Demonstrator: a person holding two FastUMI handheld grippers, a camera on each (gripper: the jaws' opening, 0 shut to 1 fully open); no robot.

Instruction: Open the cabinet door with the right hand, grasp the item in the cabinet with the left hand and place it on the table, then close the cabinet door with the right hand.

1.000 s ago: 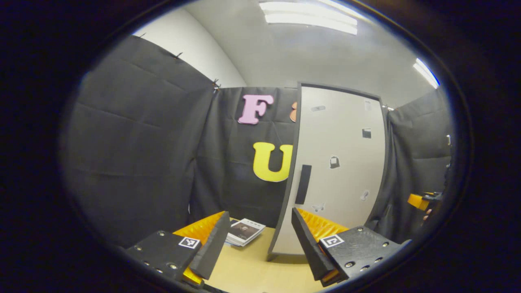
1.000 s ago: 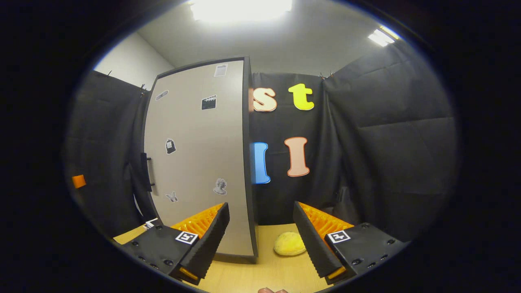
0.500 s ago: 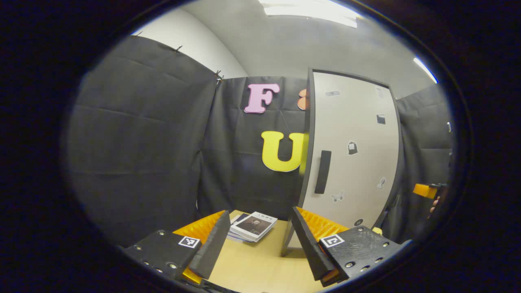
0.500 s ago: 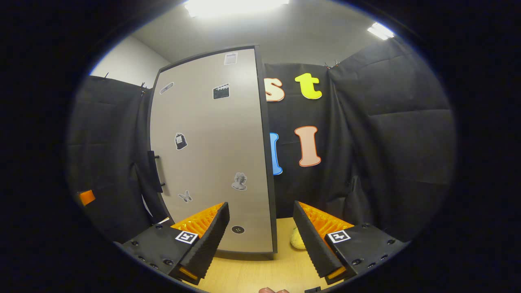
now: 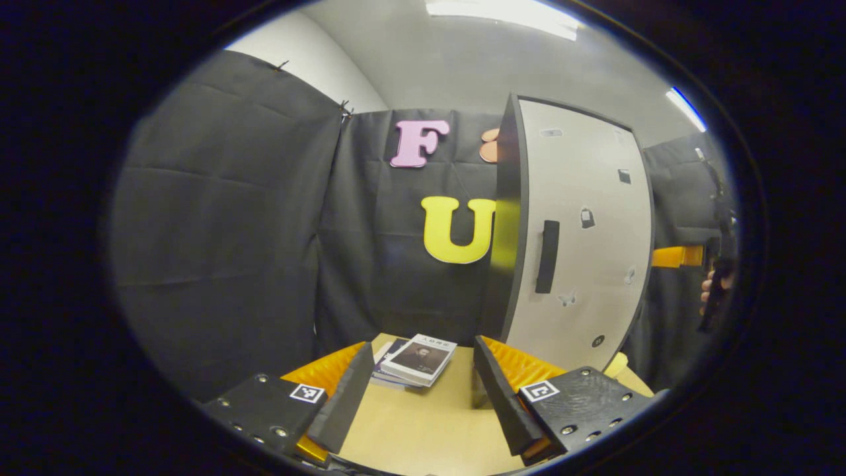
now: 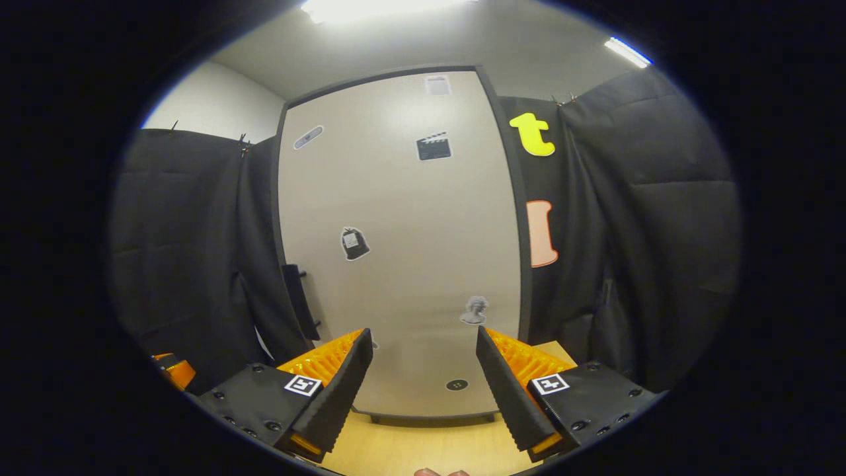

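Note:
A tall cabinet stands on the wooden table [image 5: 423, 430]. Its pale grey door [image 6: 396, 251] carries small stickers and a black vertical handle [image 6: 297, 309], and it looks closed. My right gripper [image 6: 423, 332] is open and empty and faces the door head-on, apart from it, with the handle off to its left. In the left gripper view I see the cabinet's dark side [image 5: 510, 218], the door [image 5: 581, 264] and the handle [image 5: 546, 256]. My left gripper [image 5: 421, 345] is open and empty, short of the cabinet's left corner. The cabinet's inside is hidden.
A small stack of books [image 5: 415, 360] lies on the table left of the cabinet. A pale yellow lump [image 5: 618, 363] rests by the cabinet's right foot. A hand [image 5: 710, 287] holds the right gripper [image 5: 681, 256] farther right. Black cloth walls close in all around.
The right gripper has swung left to face the door squarely, and the yellow lump has slipped behind the cabinet. The left gripper view has turned so the cabinet's dark side shows.

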